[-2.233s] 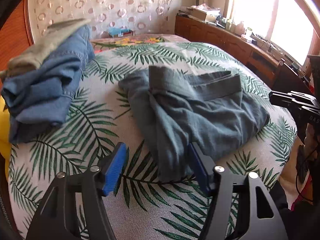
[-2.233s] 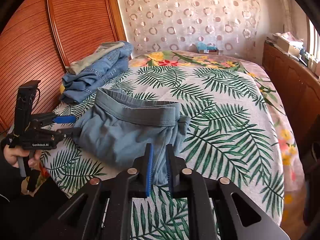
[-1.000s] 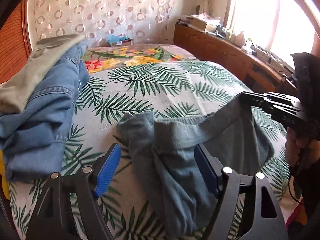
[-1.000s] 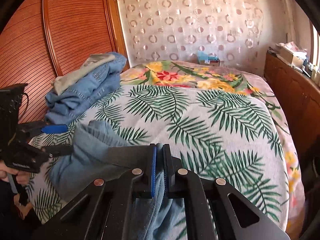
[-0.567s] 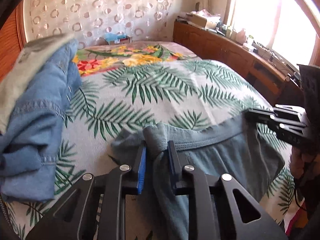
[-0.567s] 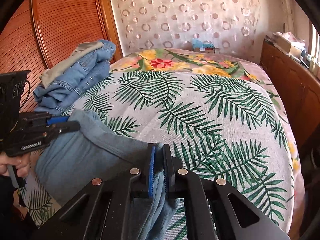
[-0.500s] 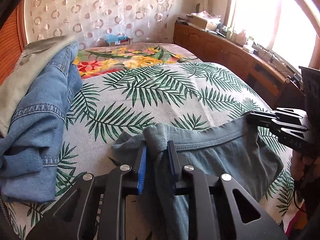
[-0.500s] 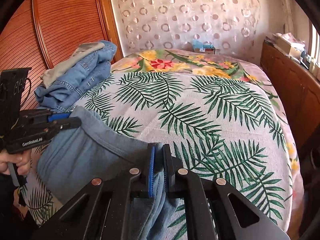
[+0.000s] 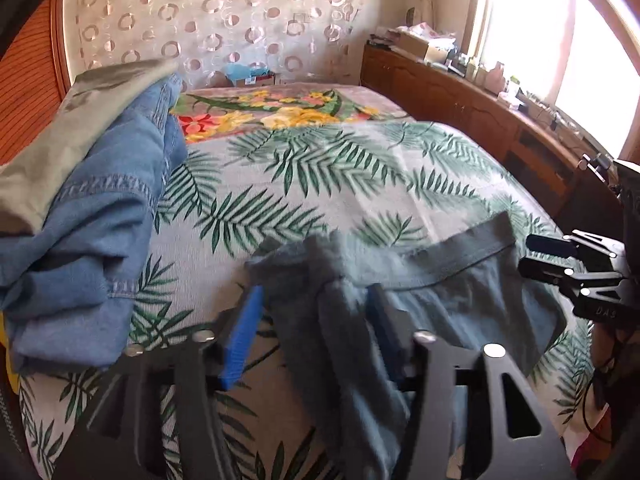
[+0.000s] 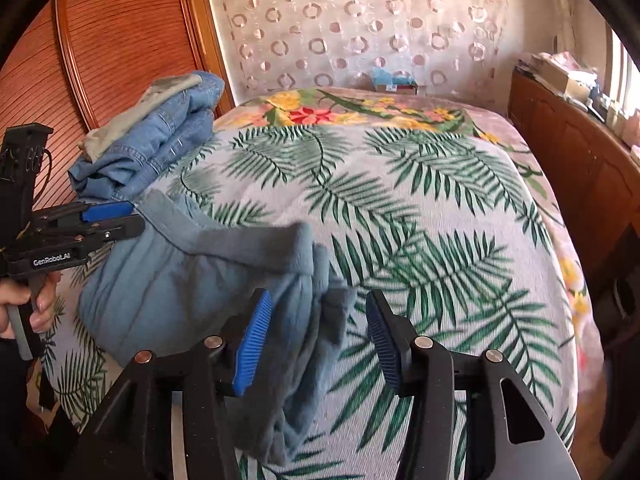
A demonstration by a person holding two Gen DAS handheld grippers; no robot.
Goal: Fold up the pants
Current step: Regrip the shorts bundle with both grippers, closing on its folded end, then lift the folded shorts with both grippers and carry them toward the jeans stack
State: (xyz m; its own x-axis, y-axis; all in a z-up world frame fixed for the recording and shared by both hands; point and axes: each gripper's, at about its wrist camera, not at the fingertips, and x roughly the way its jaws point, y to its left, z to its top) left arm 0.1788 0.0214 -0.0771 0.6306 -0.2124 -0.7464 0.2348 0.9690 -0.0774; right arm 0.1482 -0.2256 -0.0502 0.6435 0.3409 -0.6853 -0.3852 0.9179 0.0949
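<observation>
**Mia:** On the bed [image 10: 440, 216] with the green leaves, where are the pants [image 10: 192, 280]?

**Sam:** They lie near the front edge, all soft and lumpy. The waistband runs across, and one end is bunched up between the fingers of each tool.

**Mia:** Is the left gripper [image 9: 312, 332] pinching them?

**Sam:** No. Its blue pads are spread wide apart. The cloth sits in the gap, but nothing squeezes it.

**Mia:** And the right gripper [image 10: 320, 336]?

**Sam:** Same thing. Its fingers are wide apart too, with a fold of cloth loose between them. It holds nothing.

**Mia:** Why are both tools at the two ends?

**Sam:** I think so the waistband lies stretched out flat across the bed. That makes a neat fold easier.

**Mia:** What is that blue heap?

**Sam:** A pile of jeans [image 10: 160, 148], well away by the wooden wall [image 10: 120, 40], so it stays out of the way.

**Mia:** Are the pants folded?

**Sam:** Not yet, I think. They look wrinkly.
</observation>
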